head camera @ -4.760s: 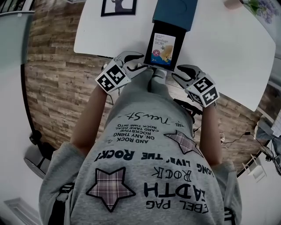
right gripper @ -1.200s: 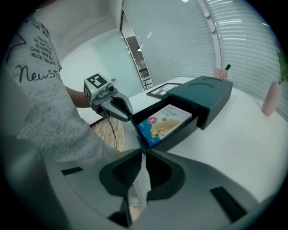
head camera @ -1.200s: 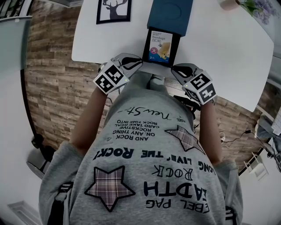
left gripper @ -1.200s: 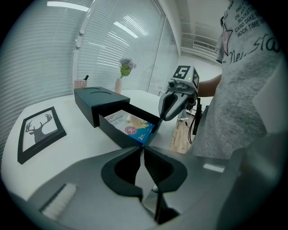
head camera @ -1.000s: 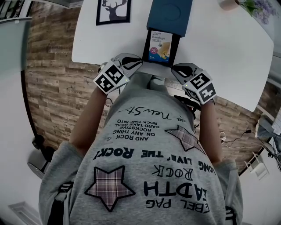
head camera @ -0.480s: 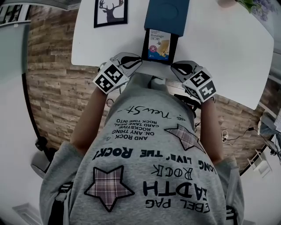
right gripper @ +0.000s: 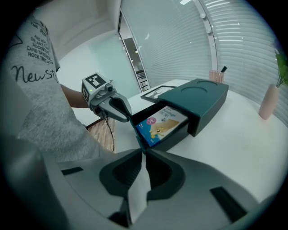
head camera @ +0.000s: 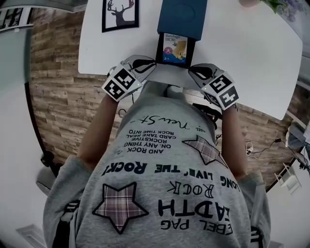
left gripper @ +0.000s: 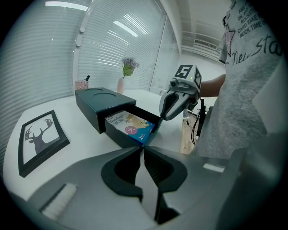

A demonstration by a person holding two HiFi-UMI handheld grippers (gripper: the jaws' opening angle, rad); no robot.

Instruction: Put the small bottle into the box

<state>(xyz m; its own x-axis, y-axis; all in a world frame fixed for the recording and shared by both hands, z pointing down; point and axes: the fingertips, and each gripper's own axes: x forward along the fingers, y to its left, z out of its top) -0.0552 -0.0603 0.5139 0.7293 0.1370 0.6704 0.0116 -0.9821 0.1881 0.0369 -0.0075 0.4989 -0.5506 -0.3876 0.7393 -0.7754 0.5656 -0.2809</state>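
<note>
The box (head camera: 183, 17) is a dark teal sleeve on the white table, with its drawer (head camera: 163, 53) slid out towards me. A printed bandage packet (head camera: 175, 48) lies flat in the drawer. I see no small bottle in any view. My left gripper (head camera: 152, 66) is shut and empty, its tip at the drawer's front left corner. My right gripper (head camera: 192, 70) is also shut and empty, at the front right corner. In the left gripper view the jaws meet (left gripper: 142, 148) just before the drawer (left gripper: 118, 136). In the right gripper view they meet (right gripper: 144, 151) below the packet (right gripper: 162, 123).
A framed deer picture (head camera: 120, 12) lies left of the box. A vase with flowers (left gripper: 126, 74) and a pen cup (right gripper: 216, 75) stand at the far side of the table (head camera: 252, 58). The table's near edge runs just behind both grippers, with wooden floor (head camera: 58, 92) below.
The drawer has slid a little further into the sleeve. Both grippers have followed it slightly away from me, still shut at its front corners.
</note>
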